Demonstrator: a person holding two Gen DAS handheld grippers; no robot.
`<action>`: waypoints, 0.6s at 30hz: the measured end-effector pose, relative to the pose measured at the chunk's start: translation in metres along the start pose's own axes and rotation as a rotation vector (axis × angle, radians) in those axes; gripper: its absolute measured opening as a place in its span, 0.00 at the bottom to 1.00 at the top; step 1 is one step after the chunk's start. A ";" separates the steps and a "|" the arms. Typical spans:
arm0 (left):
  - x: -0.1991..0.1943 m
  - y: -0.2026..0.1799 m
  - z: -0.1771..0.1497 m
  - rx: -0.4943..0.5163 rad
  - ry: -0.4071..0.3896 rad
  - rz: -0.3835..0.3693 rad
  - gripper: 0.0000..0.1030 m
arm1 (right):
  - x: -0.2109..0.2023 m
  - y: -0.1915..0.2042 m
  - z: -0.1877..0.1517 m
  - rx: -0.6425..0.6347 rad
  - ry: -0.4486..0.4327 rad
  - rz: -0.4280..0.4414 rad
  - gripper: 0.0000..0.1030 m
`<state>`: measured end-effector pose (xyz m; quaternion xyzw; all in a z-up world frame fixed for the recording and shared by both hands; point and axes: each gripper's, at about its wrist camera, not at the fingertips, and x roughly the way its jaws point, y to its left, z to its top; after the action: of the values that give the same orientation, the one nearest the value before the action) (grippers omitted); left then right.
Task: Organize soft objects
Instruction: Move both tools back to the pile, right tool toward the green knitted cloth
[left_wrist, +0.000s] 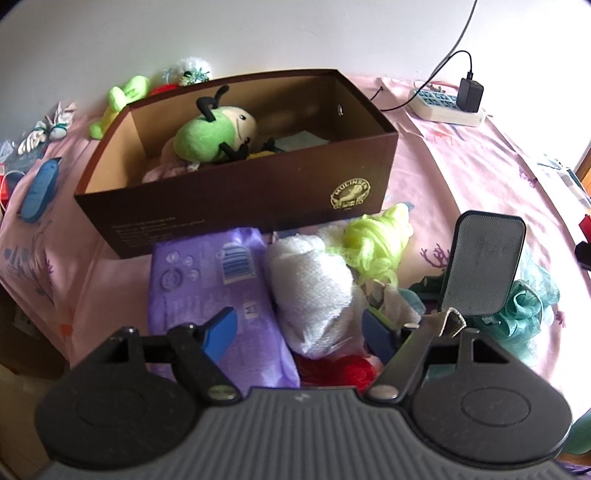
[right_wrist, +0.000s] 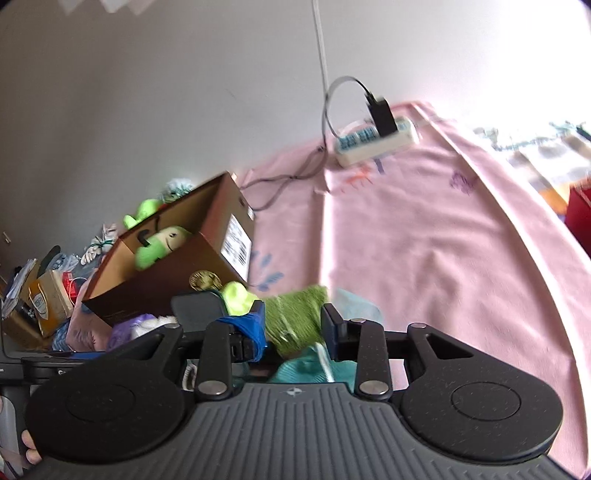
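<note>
A brown cardboard box (left_wrist: 236, 195) sits open on a pink patterned cloth (left_wrist: 461, 162), holding a green plush bug (left_wrist: 214, 136) with black limbs. In front of the box lies a heap of soft things: a purple soft pack (left_wrist: 214, 284), a white fluffy bundle (left_wrist: 314, 291) touching its right side, a lime yarn tuft (left_wrist: 373, 243) behind that, red yarn (left_wrist: 343, 369) at the near edge, and teal mesh fabric (left_wrist: 528, 306) to the right.

The left gripper (left_wrist: 303, 332) points steeply down over this heap, its blue-padded jaws standing wide apart and empty, one above the purple pack, the other past the white bundle.

The right gripper (right_wrist: 295, 328) angles downward more gently at the heap's right edge. A blurred olive-green woolly piece (right_wrist: 295, 317) lies between its jaws; they look parted, but the blur hides whether the pads press it. Its grey finger plate (left_wrist: 480, 262) stands just right of the left gripper.

Behind the box rest a lime plush toy (left_wrist: 122, 99) and a white-teal pompom (left_wrist: 190, 72). A white power strip (left_wrist: 443, 105) with a black charger (left_wrist: 471, 94) lies at the far right by the wall. A blue object (left_wrist: 38, 190) lies to the left.
</note>
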<state>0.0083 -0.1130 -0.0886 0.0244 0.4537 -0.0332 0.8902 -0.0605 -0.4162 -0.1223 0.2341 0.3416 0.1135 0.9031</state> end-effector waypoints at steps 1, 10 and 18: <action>0.001 -0.001 0.000 0.001 -0.002 0.000 0.72 | 0.000 -0.004 -0.002 0.005 0.013 0.004 0.15; 0.006 -0.003 -0.004 0.019 -0.019 -0.003 0.72 | 0.020 -0.021 -0.015 0.078 0.117 0.005 0.17; 0.015 -0.001 0.003 0.067 -0.065 -0.042 0.73 | 0.027 -0.049 -0.022 0.264 0.181 -0.013 0.18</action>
<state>0.0199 -0.1152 -0.0991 0.0437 0.4237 -0.0681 0.9022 -0.0531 -0.4408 -0.1769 0.3373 0.4351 0.0827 0.8307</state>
